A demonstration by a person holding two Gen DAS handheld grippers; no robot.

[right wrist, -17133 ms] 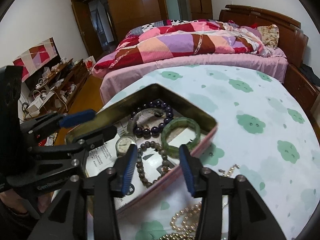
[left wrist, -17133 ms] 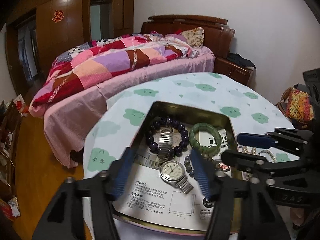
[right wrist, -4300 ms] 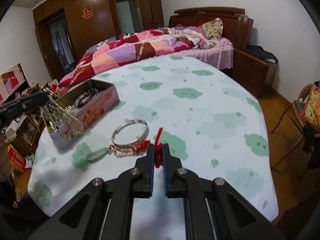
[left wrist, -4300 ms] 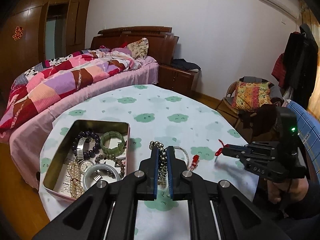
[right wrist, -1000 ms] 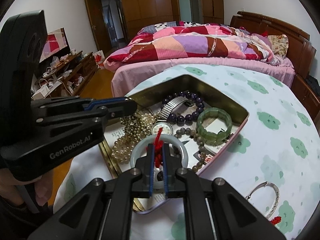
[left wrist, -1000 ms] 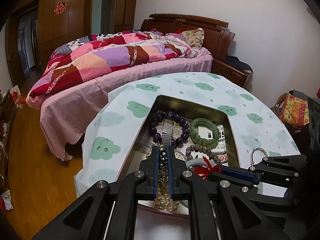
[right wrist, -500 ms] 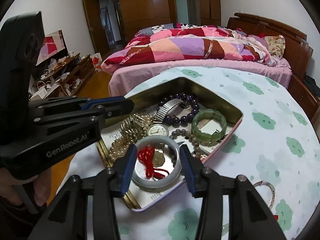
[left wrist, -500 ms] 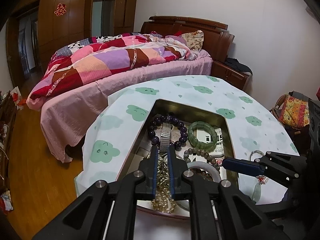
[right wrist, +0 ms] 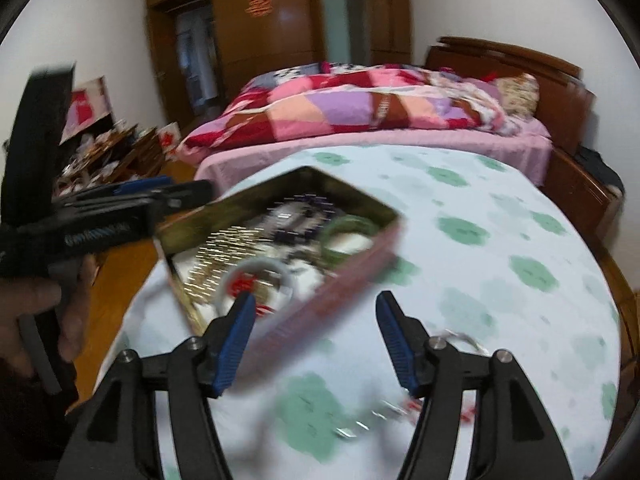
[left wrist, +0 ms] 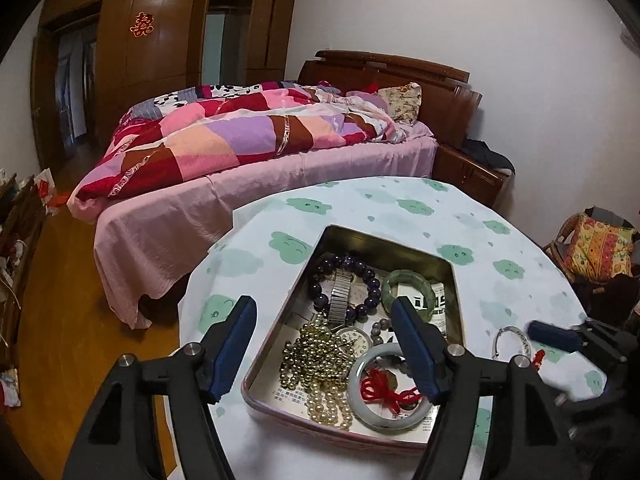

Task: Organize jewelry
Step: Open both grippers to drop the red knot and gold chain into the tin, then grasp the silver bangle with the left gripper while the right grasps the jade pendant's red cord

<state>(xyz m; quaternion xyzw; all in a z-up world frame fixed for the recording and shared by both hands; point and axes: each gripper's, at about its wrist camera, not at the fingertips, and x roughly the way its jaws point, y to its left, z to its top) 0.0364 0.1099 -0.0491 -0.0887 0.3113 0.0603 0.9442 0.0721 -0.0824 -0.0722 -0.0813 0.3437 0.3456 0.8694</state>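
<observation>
the jewelry tin (left wrist: 454, 280) sits open on the round table (left wrist: 460, 216), close to its left and near edges, and it's crowded: a dark purple bead bracelet (left wrist: 320, 280) with a metal watch band (left wrist: 340, 296) lying across it at the far end, a green bangle (left wrist: 408, 280) beside them, a heap of gold beads (left wrist: 308, 356) running into a pearl strand (left wrist: 328, 404) by the near wall, a watch face (left wrist: 358, 340) in the middle, and a pale jade bangle (left wrist: 362, 400) with a red cord (left wrist: 380, 388) lying inside its ring. the left gripper (left wrist: 322, 346) hovers over the tin's near end, jaws opening wide, nothing pinched, the bead heap lying loose under the gap. the right gripper (right wrist: 316, 340) is out past the tin's right wall, jaws opening too, nothing between them but the tin's pink side and tablecloth; that view is smeared with blur. on the cloth right of the tin lies a silver bangle (left wrist: 510, 342) with a red tassel (left wrist: 538, 358) just beside it, close to the right gripper's blue fingers (left wrist: 554, 336). a hand (right wrist: 52, 312) grips the left tool at the table's left edge. beyond the table's far edge stand a bed (left wrist: 224, 208) with a patchwork quilt (left wrist: 240, 136), a wooden wardrobe (left wrist: 160, 60), and a chair with a bright cushion (left wrist: 600, 248) off to the right.
</observation>
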